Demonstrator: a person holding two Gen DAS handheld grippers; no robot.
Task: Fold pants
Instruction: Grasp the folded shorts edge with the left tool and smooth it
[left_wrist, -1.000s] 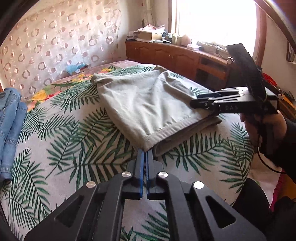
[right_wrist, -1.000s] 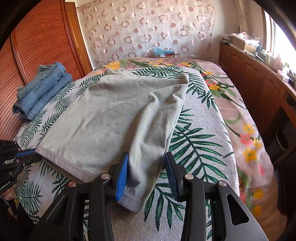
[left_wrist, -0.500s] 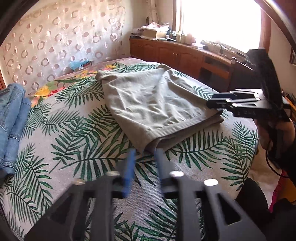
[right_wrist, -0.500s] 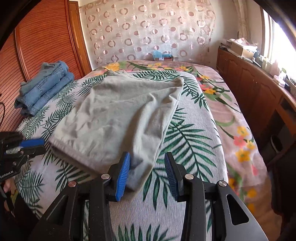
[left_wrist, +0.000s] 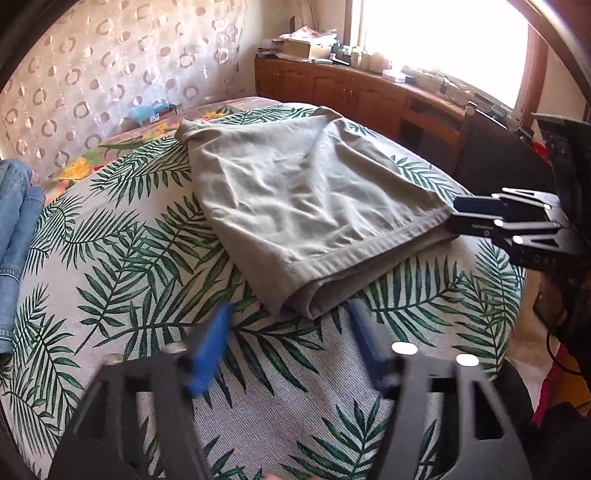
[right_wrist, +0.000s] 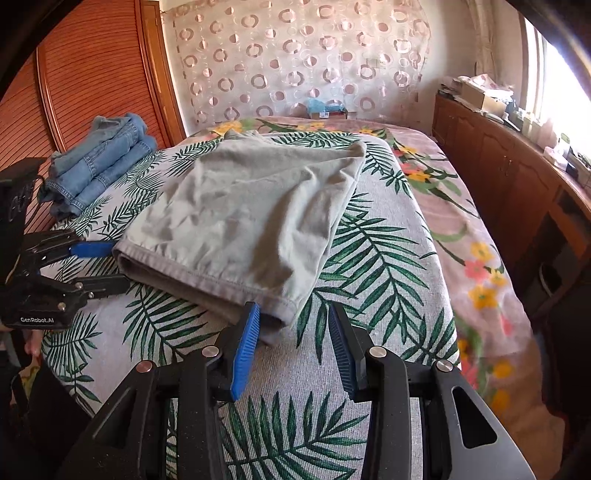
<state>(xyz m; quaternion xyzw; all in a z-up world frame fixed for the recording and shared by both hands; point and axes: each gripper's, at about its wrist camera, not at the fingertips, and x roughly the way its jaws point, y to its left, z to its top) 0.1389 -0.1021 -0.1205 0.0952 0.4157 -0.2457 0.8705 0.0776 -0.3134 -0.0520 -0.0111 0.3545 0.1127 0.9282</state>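
Note:
Grey-green pants lie folded over on the palm-leaf bed cover; they also show in the right wrist view. My left gripper is open and empty, just short of the near hem corner; it also shows in the right wrist view at the hem's left end. My right gripper is open and empty, its jaws just in front of the hem's right corner; in the left wrist view it sits at the hem's far end.
A stack of folded blue jeans lies at the bed's left side, also in the left wrist view. A wooden cabinet runs under the window on the right. A wooden wardrobe door stands at left.
My left gripper has opened, let go of the hem corner and pulled back. My right gripper has also drawn back off the cloth; the pants now lie flat on the bed.

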